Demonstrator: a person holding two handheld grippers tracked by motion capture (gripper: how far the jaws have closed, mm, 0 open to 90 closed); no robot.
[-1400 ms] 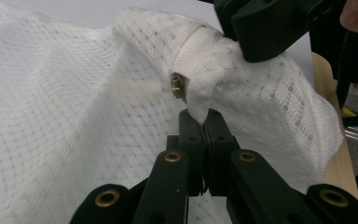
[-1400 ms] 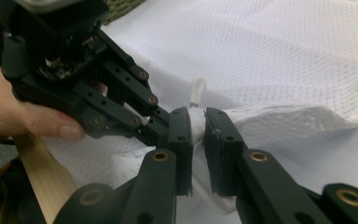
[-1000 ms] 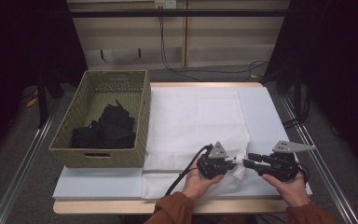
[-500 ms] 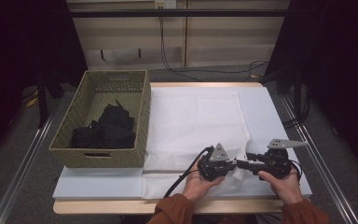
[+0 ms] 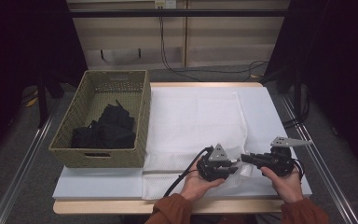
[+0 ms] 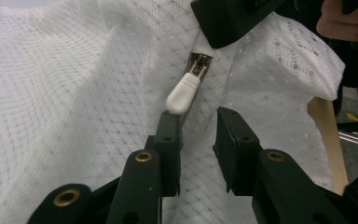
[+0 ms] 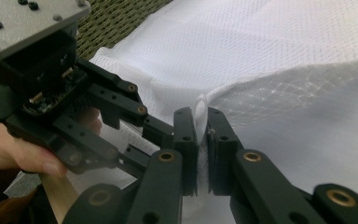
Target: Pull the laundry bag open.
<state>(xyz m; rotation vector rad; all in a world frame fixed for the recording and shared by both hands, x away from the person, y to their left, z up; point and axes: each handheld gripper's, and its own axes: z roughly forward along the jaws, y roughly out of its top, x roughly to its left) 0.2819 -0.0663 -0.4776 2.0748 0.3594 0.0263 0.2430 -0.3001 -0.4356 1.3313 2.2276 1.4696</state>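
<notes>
At table's near edge | zipper pull (image 6: pixel 183 93) points toward open left claw (image 6: pixel 196 140) | right claw (image 7: pixel 201 140) pinches mesh bag (image 7: pixel 279 70)

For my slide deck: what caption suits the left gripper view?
Left hand-held gripper open before the white plastic zipper pull on the white mesh laundry bag.

Bare white mesh cloth (image 5: pixel 193 116) ahead of both grippers, wicker basket (image 5: pixel 103 116) blocking the far left, right gripper (image 5: pixel 243 158) close beside left gripper (image 5: pixel 235 166), little gap between.

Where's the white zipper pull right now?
In the left gripper view, the white zipper pull lies on the white mesh bag, just beyond the left gripper and touching one finger's tip.
</notes>
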